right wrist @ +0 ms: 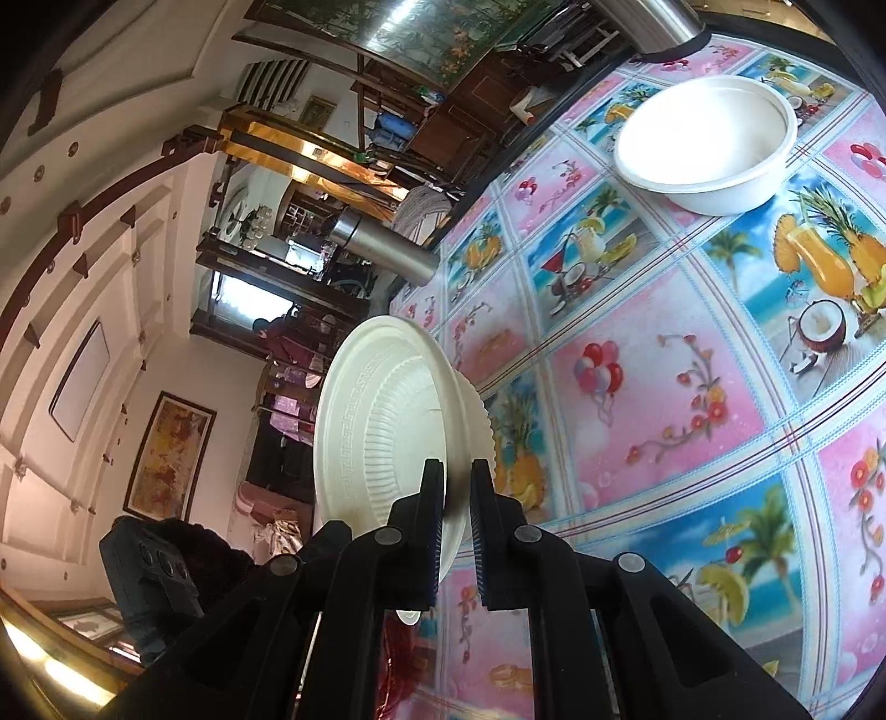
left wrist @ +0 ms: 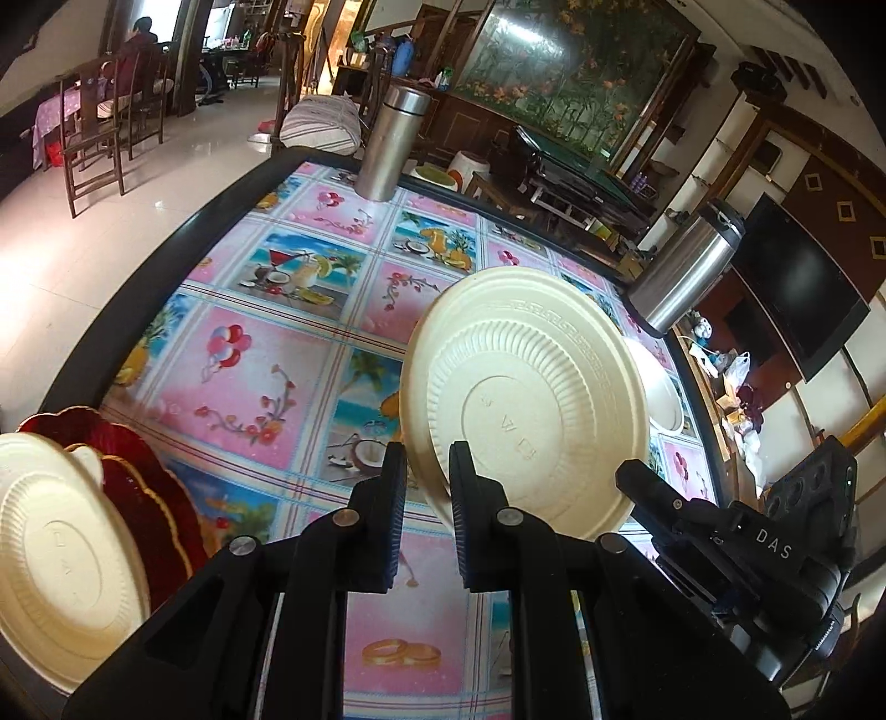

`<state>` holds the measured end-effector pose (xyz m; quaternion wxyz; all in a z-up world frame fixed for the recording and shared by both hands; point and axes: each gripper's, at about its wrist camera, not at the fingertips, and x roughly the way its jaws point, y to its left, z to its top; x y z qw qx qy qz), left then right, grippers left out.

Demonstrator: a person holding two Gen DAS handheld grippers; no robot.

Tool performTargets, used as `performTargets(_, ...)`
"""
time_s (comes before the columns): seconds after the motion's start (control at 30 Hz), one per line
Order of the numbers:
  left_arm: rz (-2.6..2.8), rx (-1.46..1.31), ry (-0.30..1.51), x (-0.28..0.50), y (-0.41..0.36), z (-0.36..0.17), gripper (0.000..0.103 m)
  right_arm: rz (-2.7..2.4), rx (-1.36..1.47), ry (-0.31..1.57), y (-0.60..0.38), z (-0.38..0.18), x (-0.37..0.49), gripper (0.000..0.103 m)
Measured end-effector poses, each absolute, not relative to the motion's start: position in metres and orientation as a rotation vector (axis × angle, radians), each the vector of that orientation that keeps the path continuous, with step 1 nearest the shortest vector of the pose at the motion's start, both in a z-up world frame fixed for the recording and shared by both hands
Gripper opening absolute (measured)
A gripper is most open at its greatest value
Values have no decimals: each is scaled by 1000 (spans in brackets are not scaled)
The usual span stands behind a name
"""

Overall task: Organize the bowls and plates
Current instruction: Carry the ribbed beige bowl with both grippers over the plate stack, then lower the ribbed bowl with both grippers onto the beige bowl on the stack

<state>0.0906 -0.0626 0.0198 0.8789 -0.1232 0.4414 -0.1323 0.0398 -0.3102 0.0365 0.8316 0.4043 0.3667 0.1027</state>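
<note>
Both fisheye views bend straight lines strongly, with black corners at the frame edges. Indoor daylight is fairly bright. Glare whitens the glossy floor [left wrist: 66, 232] and the white bowl [right wrist: 706, 144] on the patterned tabletop [right wrist: 692, 387]. The distant room looks soft and slightly blurred.

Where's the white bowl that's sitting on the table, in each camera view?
Left wrist: the white bowl is right of centre, mostly hidden behind the held cream dish.
Right wrist: the bowl is upper right, in full view, upright on the table.
Shared landmark: the steel flask at the table edge just beyond it.
</note>
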Motion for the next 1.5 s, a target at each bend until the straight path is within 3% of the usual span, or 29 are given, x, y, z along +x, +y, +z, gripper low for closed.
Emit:
performTargets(0.53,-119,-274,795,14,51,50,13,403,691,809,-175,69,2,9)
performTargets(0.97,0,-264,819,-20,111,26,13,519,609,965,-90,30,-10,10)
performTargets(1.5,12,-324,905,-22,132,-7,13,487,562,1052,-67,-4,-3,10)
